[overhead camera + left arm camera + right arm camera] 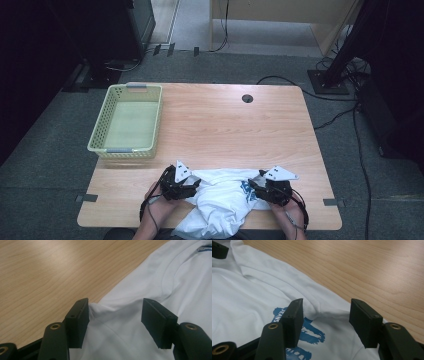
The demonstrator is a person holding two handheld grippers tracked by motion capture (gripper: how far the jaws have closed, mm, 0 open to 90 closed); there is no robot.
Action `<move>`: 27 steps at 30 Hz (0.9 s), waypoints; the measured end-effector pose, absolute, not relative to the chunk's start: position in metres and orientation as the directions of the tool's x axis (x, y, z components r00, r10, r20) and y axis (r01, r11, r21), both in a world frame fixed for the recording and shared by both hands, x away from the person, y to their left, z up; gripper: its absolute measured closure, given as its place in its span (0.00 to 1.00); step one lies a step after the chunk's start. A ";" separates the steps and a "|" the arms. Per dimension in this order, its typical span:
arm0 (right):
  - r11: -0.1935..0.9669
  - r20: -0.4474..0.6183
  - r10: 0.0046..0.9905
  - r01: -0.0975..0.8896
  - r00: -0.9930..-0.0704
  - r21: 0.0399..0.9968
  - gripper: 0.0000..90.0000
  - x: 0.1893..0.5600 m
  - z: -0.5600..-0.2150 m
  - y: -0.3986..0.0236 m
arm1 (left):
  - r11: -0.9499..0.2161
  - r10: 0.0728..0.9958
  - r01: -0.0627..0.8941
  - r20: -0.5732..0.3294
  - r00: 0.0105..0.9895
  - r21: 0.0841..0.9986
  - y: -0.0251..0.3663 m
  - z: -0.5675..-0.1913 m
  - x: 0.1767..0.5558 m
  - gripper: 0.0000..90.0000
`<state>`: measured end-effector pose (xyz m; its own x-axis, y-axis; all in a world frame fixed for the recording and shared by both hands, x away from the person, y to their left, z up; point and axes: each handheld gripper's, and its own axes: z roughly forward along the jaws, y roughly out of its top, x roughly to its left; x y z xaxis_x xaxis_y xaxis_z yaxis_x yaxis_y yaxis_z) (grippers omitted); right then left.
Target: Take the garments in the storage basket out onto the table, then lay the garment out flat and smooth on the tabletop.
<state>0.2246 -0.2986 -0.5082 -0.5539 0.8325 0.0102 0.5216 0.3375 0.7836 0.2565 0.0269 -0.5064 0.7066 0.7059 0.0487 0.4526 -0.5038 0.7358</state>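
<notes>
A crumpled white T-shirt with a blue print lies at the table's near edge, partly hanging over it. My left gripper sits at the shirt's left edge. Its jaws stand apart over a raised fold of the cloth, which touches one pad only. My right gripper sits at the shirt's right edge, beside the print. Its jaws stand apart with a ridge of white cloth between them, not pinched. A jaw tip of the left gripper shows far off in the right gripper view.
A pale green perforated basket stands empty at the table's far left. The wooden table has a round cable hole near its far edge. Cables and dark stands lie on the floor beyond.
</notes>
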 end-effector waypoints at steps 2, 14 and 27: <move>0.349 0.000 0.831 0.523 -0.556 0.778 0.51 0.226 -0.509 -0.299 | -0.501 0.705 0.459 0.039 0.708 0.734 0.027 -0.506 0.258 0.45; 0.390 -0.032 0.818 0.513 -0.574 0.765 0.51 0.234 -0.508 -0.306 | -0.539 0.682 0.440 0.066 0.728 0.718 0.026 -0.506 0.265 0.53; 0.442 -0.070 0.801 0.507 -0.595 0.740 0.54 0.241 -0.511 -0.314 | -0.553 0.674 0.450 0.060 0.736 0.701 0.020 -0.511 0.280 0.53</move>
<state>0.2415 -0.3142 -0.5113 -0.5951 0.8006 -0.0702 0.5070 0.4418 0.7401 0.2799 0.0196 -0.5113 0.7362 0.6741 0.0597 0.4497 -0.5532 0.7012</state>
